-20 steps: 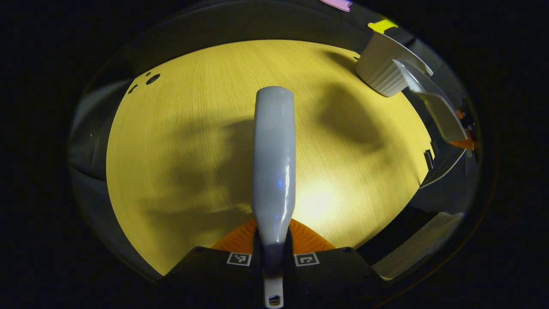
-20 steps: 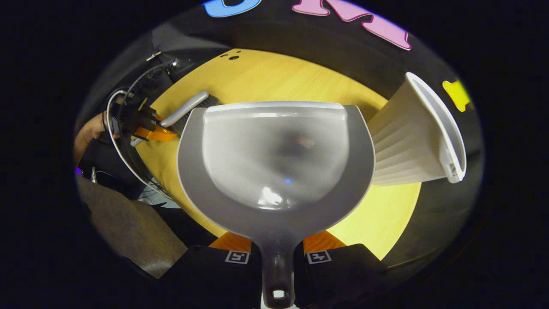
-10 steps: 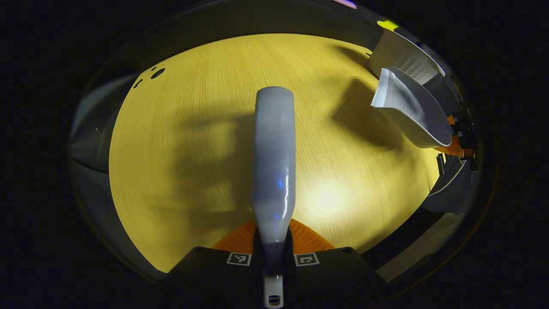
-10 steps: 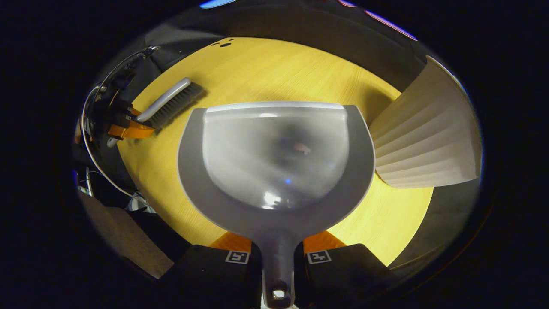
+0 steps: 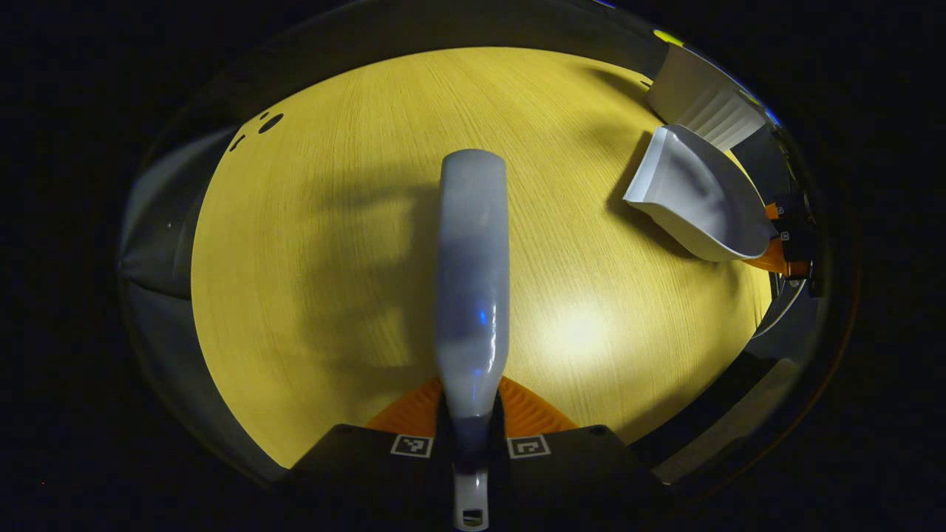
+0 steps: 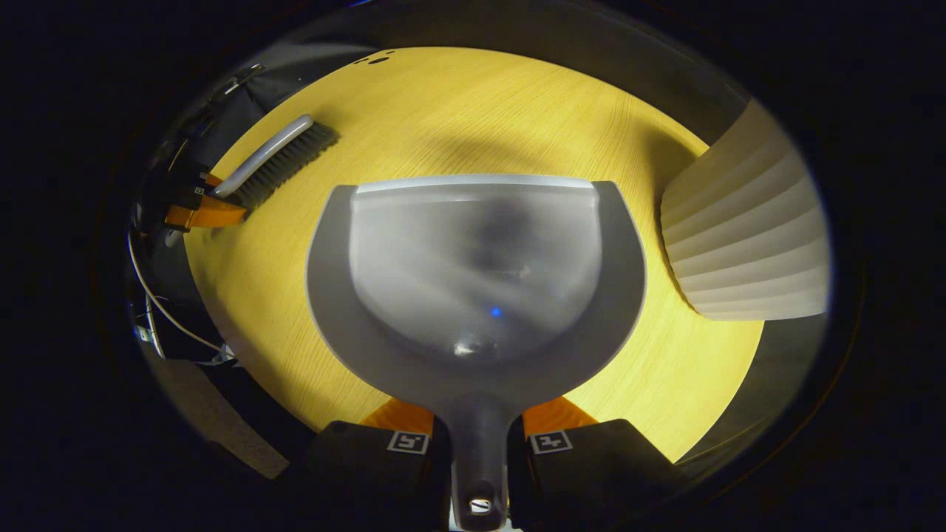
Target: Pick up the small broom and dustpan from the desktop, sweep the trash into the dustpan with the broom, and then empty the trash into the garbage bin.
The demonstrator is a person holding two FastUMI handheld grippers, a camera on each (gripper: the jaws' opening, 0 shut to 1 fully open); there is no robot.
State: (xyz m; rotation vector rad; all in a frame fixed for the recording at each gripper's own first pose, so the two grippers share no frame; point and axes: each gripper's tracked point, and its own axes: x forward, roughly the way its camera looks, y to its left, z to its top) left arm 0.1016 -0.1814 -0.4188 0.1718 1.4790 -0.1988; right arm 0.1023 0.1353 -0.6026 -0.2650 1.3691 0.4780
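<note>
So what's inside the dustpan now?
Nothing that I can see: the dustpan held by the right gripper looks empty, showing only grey plastic and glare. Tiny crumbs wouldn't show.

Dim booth, glare patch on desktop (image 5: 576, 332), soft shadows, fisheye-curved dark edges

A round, pale yellow wood-grain bench (image 5: 332, 244) spreads across both views, its fine grain running in straight lines. A bright patch of light (image 5: 580, 332) glares off its surface in the left gripper view, and broad soft shadows (image 5: 355, 281) fall over the middle. Small dark holes (image 5: 267, 123) sit near its far edge. Beyond the rim hangs dark cloth (image 6: 532, 37), and a grey-brown floor (image 6: 214, 425) shows below the near edge.
</note>
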